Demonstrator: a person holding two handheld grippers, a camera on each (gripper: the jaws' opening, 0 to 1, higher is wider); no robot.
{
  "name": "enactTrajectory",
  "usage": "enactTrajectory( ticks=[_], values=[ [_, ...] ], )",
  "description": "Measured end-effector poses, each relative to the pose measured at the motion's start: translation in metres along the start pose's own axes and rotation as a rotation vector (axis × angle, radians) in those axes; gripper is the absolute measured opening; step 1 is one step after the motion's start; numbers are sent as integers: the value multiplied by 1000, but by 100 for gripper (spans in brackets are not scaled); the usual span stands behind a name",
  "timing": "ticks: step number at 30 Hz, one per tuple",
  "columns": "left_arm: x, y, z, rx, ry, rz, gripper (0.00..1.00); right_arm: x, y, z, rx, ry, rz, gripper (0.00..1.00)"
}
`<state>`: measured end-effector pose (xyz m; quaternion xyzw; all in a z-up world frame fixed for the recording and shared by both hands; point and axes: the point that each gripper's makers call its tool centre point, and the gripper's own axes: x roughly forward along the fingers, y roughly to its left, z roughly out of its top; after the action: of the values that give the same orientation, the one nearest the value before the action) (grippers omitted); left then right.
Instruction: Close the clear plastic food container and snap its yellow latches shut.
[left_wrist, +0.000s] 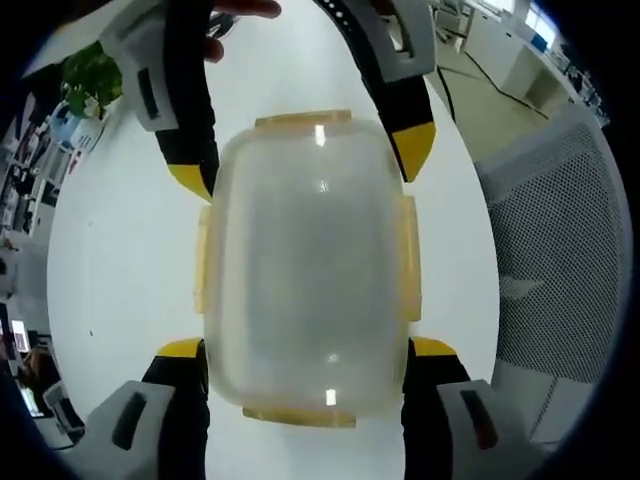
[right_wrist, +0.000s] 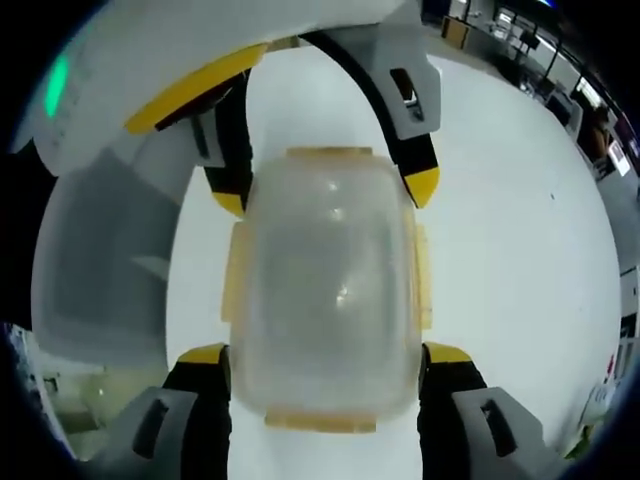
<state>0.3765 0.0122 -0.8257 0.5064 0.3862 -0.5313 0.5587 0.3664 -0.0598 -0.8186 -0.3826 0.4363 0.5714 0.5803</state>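
1. A clear plastic food container (left_wrist: 308, 265) sits on a white table (left_wrist: 120, 260), its lid (left_wrist: 310, 240) already laid over the body, with a gripper at each end.

2. In the left gripper view, the left gripper (left_wrist: 308, 350) has its yellow-tipped jaws standing wide apart, one at each near corner of the box. They flank it closely; whether they touch the plastic cannot be told, and they clamp nothing.

3. The right gripper (left_wrist: 300, 160) comes in from the top of the same view, its jaws also spread wide, straddling the far end of the box.

4. The right gripper view mirrors the scene: the right gripper (right_wrist: 325, 355) brackets the near corners of the container (right_wrist: 328, 290), and the left gripper (right_wrist: 330, 190) reaches in from the top, over the far end.

5. Four yellow latches show around the rim: one at the far end (left_wrist: 303, 119), one at the near end (left_wrist: 298, 416), and one along each long side (left_wrist: 203, 262), (left_wrist: 409, 258). They seem to lie close against the box; whether any is snapped home cannot be told.

6. The step in hand appears to be seating the lid and pressing the latches. Doing it well likely means steadying the box with one gripper while the other pushes a latch flat at its middle, and working opposite sides in turn so the lid stays level.

7. Both grippers point steeply down at the box from opposite ends, each facing the other.
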Motion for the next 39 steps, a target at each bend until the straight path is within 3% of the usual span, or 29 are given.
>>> enactTrajectory(
  ticks=[39],
  values=[
    [-16, -7, -78, -42, 37, 13, 80, 25, 3, 75, -49, -18, 13, 76]
  ],
)
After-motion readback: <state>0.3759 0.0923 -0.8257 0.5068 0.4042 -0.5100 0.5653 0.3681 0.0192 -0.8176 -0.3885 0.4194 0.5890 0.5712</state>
